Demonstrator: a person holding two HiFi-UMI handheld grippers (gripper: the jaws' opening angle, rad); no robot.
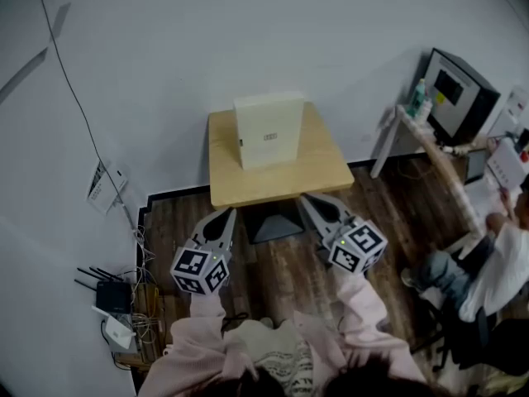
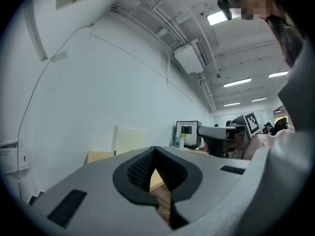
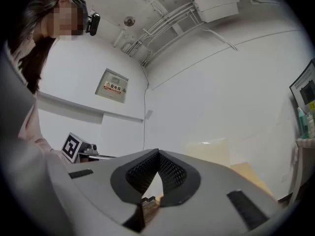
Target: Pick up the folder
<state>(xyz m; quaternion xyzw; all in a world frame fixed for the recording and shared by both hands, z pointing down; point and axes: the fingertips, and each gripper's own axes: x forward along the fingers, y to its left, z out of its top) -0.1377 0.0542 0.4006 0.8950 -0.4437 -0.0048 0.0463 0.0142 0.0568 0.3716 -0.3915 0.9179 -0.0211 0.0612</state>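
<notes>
Folder [image 1: 269, 129], pale cream and stiff-sided, stands upright toward the back of a small wooden table [image 1: 318, 172] pushed against the white wall [image 1: 165, 48], with nothing touching it. Short of the table's front edge and well apart from the folder, the left gripper [image 1: 224, 215] and the right gripper [image 1: 312, 200] hang side by side over the dark plank floor [image 1: 277, 281], both held level and aimed at the table. Each has its jaws pressed together with nothing between them. Both gripper views show the mesh pads [image 2: 140, 168] meeting at the tips, with only table and floor visible past them. Off to the right, a second person [image 1: 496, 263] sits near a desk carrying a monitor [image 1: 459, 93]. A router [image 1: 111, 296] and cables lie on the floor at left. The task appears to be at its start, with the approach not yet made. The next move likely calls for one gripper to spread its jaws, advance over the tabletop and take the folder by an upright edge or its top, with care not to topple it against the wall.
</notes>
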